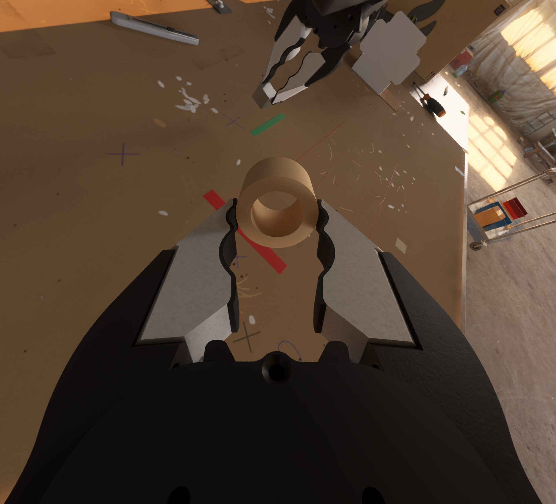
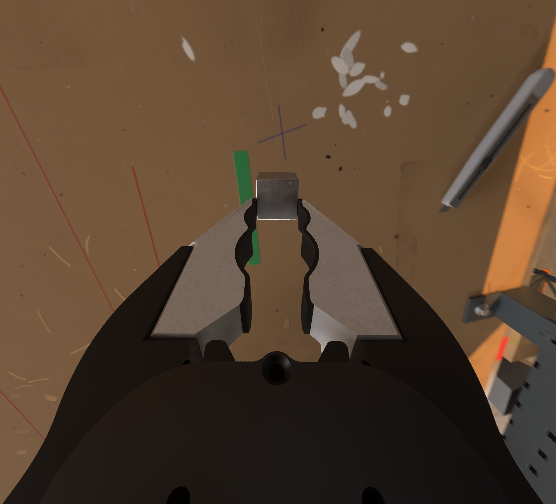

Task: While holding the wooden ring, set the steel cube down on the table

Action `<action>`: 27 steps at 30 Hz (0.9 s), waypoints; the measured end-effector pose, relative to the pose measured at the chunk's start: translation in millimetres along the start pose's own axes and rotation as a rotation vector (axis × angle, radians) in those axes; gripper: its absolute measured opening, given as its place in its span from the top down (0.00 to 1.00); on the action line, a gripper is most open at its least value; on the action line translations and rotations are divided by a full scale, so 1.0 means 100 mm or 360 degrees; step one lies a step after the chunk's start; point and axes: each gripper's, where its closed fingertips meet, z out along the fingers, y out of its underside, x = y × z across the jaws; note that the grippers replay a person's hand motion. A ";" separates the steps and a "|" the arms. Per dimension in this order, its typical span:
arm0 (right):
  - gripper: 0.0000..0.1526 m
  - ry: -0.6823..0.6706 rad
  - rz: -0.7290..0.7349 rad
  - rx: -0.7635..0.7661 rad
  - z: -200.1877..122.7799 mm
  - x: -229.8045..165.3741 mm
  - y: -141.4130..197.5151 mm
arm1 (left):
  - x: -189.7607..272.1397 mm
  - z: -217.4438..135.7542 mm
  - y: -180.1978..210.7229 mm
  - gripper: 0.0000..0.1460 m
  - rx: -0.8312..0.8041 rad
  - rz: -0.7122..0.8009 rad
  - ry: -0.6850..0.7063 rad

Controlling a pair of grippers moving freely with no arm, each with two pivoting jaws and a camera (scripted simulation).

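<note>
My left gripper (image 1: 276, 209) is shut on the wooden ring (image 1: 278, 202), a tan short tube held by its sides between the fingertips, above the brown table (image 1: 120, 218). My right gripper (image 2: 276, 203) is shut on the steel cube (image 2: 276, 200), a small shiny grey block pinched between the fingertips above the table (image 2: 120, 68). The right gripper also shows in the left wrist view (image 1: 270, 95), farther off, pointing down with the cube (image 1: 264, 95) at its tips, just above the table near a green tape strip (image 1: 267, 124).
A grey utility knife (image 1: 153, 27) (image 2: 496, 140) lies on the table. A green tape strip (image 2: 245, 188), a red tape strip (image 1: 261, 248), pen crosses and white paint flecks mark the tabletop. A white folded carton (image 1: 391, 50) and large cardboard box (image 1: 445, 8) stand far right; a dark metal frame (image 2: 517, 369) stands beside.
</note>
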 end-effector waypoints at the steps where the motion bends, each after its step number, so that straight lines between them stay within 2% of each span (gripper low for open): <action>1: 0.82 -0.0034 0.0014 0.0000 0.07 0.01 -0.01 | -0.02 -0.03 0.01 0.64 -0.0004 -0.0006 -0.0009; 6: 0.82 -0.0150 0.0102 0.0012 0.31 0.05 0.00 | -0.10 -0.13 0.03 0.64 0.0007 -0.0022 -0.0047; 12: 0.82 -0.0200 0.0147 -0.0034 0.43 0.08 0.02 | -0.10 -0.11 0.03 0.64 0.0000 -0.0013 -0.0040; 13: 0.82 -0.0201 0.0144 -0.0036 0.44 0.08 0.01 | -0.10 -0.10 0.03 0.64 0.0000 -0.0013 -0.0036; 15: 0.76 -0.0195 0.0137 -0.0028 0.44 0.09 -0.03 | -0.09 -0.08 0.03 0.64 0.0000 -0.0014 -0.0026; 20: 0.77 -0.0220 0.0161 0.0008 0.28 0.02 -0.01 | -0.16 -0.09 0.07 0.64 -0.0060 0.0003 -0.0077; 23: 0.77 -0.0193 0.0153 0.0006 0.12 -0.07 0.08 | -0.39 -0.14 0.17 0.64 -0.0254 0.0038 -0.0278; 27: 0.76 -0.0114 0.0155 0.0073 -0.13 -0.16 0.13 | -0.80 -0.21 0.57 0.64 -0.0820 0.0054 -0.0670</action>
